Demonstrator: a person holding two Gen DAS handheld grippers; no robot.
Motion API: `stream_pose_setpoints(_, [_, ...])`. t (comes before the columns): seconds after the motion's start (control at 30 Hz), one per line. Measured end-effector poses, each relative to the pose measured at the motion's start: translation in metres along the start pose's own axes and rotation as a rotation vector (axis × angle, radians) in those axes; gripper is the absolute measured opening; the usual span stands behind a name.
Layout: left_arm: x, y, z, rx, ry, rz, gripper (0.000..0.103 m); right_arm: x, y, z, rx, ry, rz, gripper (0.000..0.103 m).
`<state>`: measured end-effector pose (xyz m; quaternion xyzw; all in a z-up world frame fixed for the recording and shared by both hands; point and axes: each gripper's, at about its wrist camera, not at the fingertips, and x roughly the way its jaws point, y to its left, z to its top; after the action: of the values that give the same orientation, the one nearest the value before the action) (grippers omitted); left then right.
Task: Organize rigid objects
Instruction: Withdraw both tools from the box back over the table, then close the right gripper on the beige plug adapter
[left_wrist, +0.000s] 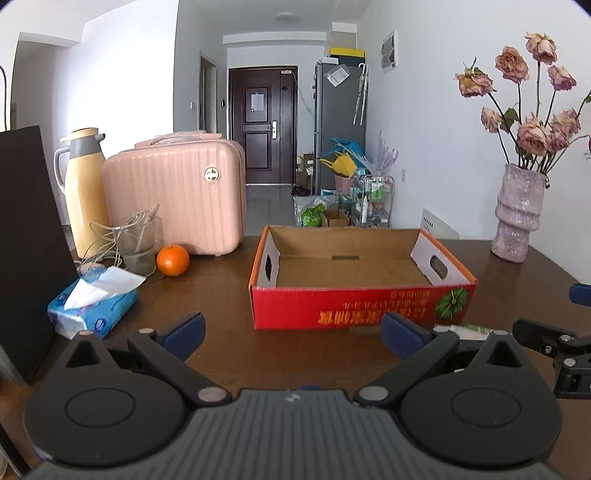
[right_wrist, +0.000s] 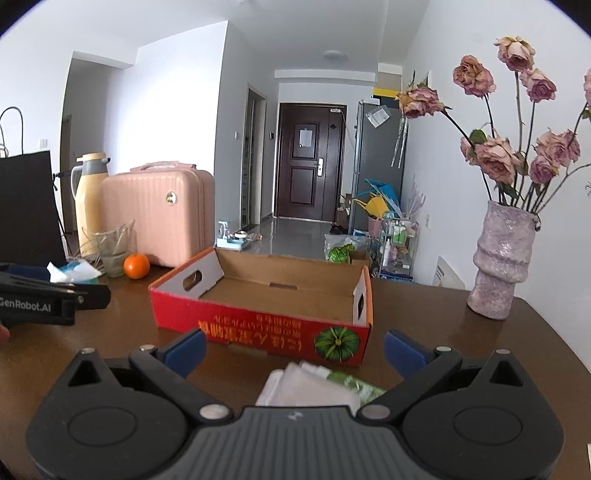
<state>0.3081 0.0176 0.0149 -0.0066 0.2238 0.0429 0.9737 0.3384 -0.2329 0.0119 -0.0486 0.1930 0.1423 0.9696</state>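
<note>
Hovering before the red cardboard box (left_wrist: 362, 291), my left gripper (left_wrist: 291, 332) and right gripper (right_wrist: 293, 350) both spread wide, empty; only the right view shows the white-and-green packet (right_wrist: 317, 384) lying just before that box; the orange (left_wrist: 172, 260) sits left of it.

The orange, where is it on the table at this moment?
In the left wrist view the orange lies on the table's left side, between the glass cup and the pink case, left of the red box.
</note>
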Motion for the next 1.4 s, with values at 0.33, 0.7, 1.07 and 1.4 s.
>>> stream_pose_setpoints(0.33, [-0.019,0.002,-0.03,0.004,0.058,-0.025,0.103,-0.023,0.002,-0.032,0.016,0.073,-0.028,0.103])
stream_pose_setpoints(0.7, [-0.029,0.006,-0.063,-0.018,0.142,-0.063,0.103,-0.039,0.003,-0.07,0.069,0.163,-0.047,0.103])
stream_pose_setpoints(1.07, [-0.029,0.005,-0.072,-0.013,0.171,-0.074,0.103,-0.038,0.005,-0.08,0.047,0.204,-0.064,0.103])
stream_pose_setpoints(1.4, [-0.026,0.003,-0.073,-0.01,0.182,-0.067,0.103,-0.003,0.007,-0.09,-0.045,0.321,-0.056,0.102])
